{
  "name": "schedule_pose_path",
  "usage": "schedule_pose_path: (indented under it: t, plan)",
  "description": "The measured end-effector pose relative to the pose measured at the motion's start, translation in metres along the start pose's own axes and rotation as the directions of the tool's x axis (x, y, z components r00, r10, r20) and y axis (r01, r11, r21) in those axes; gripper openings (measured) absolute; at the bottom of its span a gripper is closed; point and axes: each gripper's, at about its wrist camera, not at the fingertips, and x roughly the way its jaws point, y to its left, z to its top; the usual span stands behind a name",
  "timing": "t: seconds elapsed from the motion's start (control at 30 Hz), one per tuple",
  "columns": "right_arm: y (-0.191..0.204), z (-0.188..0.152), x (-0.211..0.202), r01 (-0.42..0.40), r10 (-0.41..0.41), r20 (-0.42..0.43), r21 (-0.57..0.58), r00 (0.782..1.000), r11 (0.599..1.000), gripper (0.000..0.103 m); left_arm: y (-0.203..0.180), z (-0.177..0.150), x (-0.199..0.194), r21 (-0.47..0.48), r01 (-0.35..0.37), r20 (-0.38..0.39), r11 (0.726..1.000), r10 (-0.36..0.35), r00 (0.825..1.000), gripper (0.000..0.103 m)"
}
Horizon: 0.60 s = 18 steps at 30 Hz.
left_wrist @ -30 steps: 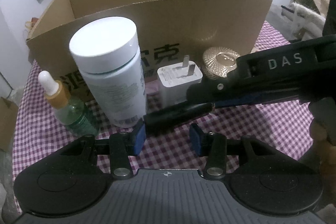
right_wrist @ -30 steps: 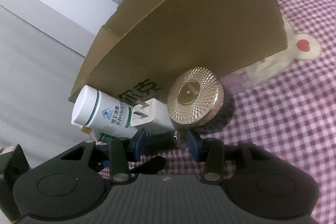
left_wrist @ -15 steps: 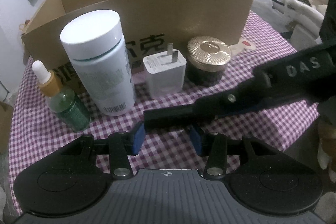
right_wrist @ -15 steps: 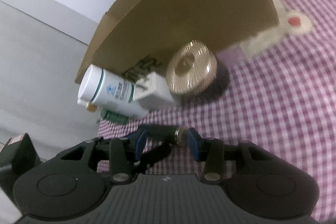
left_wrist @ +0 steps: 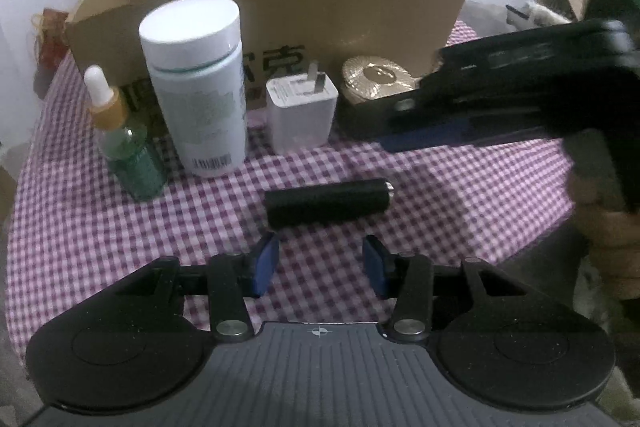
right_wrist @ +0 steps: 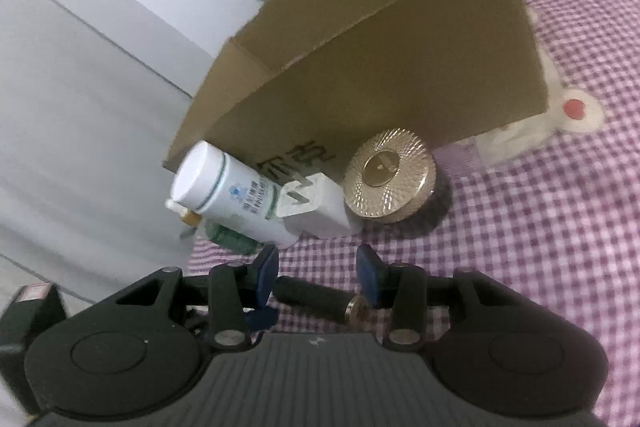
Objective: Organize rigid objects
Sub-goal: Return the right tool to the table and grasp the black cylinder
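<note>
Black cylinder [left_wrist: 327, 202]: lies on its side at centre frame of the left wrist view, metal-tipped end to the right; matte, round, likely to roll; free of both tools, so I judge it set down ahead of the next move
Left gripper [left_wrist: 319, 261]: low centre, blue pads spread wide, nothing between them; cylinder sits just beyond the tips
Right gripper [right_wrist: 317, 269]: lower centre of its own view, jaws parted and empty; the cylinder [right_wrist: 316, 296] shows beneath and behind the pads, not pinched
Row behind: dropper bottle [left_wrist: 130, 147] at left, green glass, amber collar, white bulb; white bottle [left_wrist: 199, 83] tall, smooth plastic, flat cap; charger plug [left_wrist: 300, 116] white cube, prongs up; gold-lidded jar [left_wrist: 374, 77] ribbed shiny lid, dark body, partly hidden by the right tool's arm
Reason for row: all upright, close along the box front, probably sorted into a line
Cardboard box [left_wrist: 360, 7]: upper frame, open top, plain corrugated, printed characters on front wall
Tablecloth [left_wrist: 80, 227]: purple-white check, soft; should slow a rolling item
</note>
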Motion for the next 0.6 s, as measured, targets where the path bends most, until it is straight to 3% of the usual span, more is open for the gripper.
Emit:
schedule_pose_path:
  t: [0.23, 0.6]
  plan:
    - [-0.003, -0.015, 0.016, 0.002, -0.002, -0.08, 0.0, 0.997, 1.0, 0.041, -0.009, -0.01, 0.0, -0.021, 0.085, -0.025, 0.996, -0.086, 0.996, 0.045]
    - [0.011, -0.025, 0.024, -0.028, 0.025, -0.185, -0.013, 0.982, 1.0, 0.038, 0.003, -0.005, -0.004, -0.042, 0.089, -0.009, 0.995, -0.09, 0.996, 0.045]
